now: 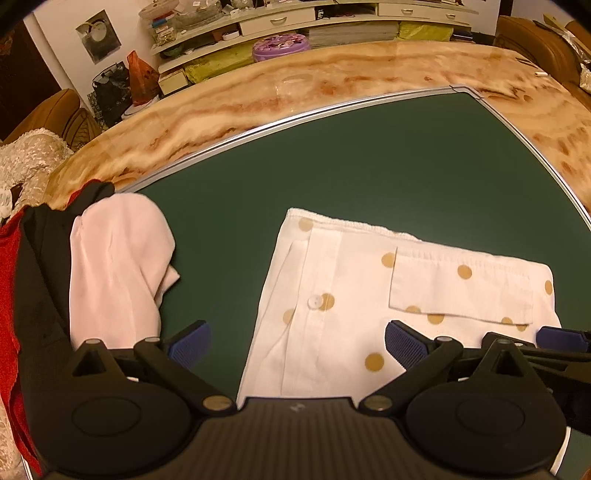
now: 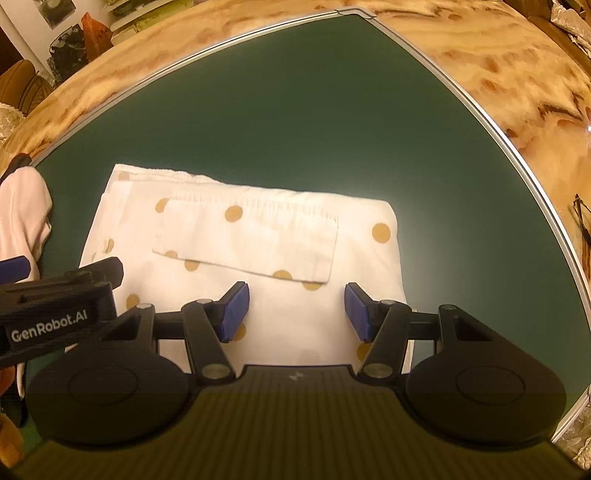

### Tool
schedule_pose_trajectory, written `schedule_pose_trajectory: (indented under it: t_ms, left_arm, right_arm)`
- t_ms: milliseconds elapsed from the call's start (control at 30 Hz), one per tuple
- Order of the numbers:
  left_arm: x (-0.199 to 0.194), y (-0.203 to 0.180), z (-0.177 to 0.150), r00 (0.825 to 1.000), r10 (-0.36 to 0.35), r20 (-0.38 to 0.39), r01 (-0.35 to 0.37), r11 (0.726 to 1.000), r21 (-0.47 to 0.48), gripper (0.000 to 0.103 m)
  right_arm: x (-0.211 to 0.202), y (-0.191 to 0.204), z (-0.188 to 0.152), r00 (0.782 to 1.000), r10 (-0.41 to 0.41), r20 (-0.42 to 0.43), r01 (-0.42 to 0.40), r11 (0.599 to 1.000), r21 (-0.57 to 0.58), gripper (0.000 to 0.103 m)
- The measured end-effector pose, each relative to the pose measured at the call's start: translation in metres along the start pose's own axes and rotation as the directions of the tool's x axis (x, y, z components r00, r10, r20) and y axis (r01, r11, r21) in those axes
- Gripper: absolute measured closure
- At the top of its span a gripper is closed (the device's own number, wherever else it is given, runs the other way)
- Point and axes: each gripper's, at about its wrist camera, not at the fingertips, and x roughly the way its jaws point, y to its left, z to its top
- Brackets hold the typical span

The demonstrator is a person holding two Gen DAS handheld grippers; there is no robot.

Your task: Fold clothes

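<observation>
Left wrist view: left gripper (image 1: 297, 345) with jaws spread wide, holding nothing, blue pads (image 1: 404, 347) hovering over green mat (image 1: 351, 166). White dotted garment (image 1: 332, 314) folded flat on mat, lying ahead of and between fingers, reaching under right-hand pad; white button (image 1: 314, 302) on placket just ahead of gap; pocket flap (image 1: 461, 288) ahead of right-hand pad. Pink cloth (image 1: 118, 266) bunched ahead of left-hand finger, apart from dotted garment, with black cloth (image 1: 40, 266) and red cloth (image 1: 7, 280) farther left. Marble tabletop (image 1: 332, 81) beyond mat's metal edge; shelves (image 1: 295, 26) with purple tin (image 1: 280, 50) far ahead.

Right wrist view: right gripper (image 2: 296, 312) likewise spread open, gripping nothing, both pads above near part of dotted garment (image 2: 258, 236). Pocket flap (image 2: 243, 240) just ahead of fingertips. Left gripper body (image 2: 55, 306), marked GenRobot.AI, close beside left-hand finger. Green mat (image 2: 295, 110) bare ahead of garment; pink cloth (image 2: 22, 210) far left of fingers.
</observation>
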Motion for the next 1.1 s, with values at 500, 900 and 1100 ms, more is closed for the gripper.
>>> schedule_pose_trajectory:
  t_ms: [500, 900, 1100]
  left_arm:
    - [-0.016, 0.005, -0.026, 1.000, -0.003, 0.016, 0.004, 1.000, -0.022, 0.000]
    - [-0.027, 0.006, -0.042, 0.999, 0.011, 0.031, -0.010, 1.000, -0.020, 0.000]
    - [-0.035, 0.010, -0.050, 0.999, 0.011, 0.044, -0.010, 0.999, -0.031, 0.000]
  right_arm:
    - [-0.008, 0.008, -0.021, 1.000, 0.000, -0.010, 0.000, 1.000, -0.031, 0.038]
    - [-0.020, 0.012, -0.038, 1.000, -0.002, 0.024, 0.003, 0.999, -0.049, 0.038]
    - [-0.025, 0.014, -0.048, 0.999, -0.004, 0.036, 0.006, 0.998, -0.055, 0.038]
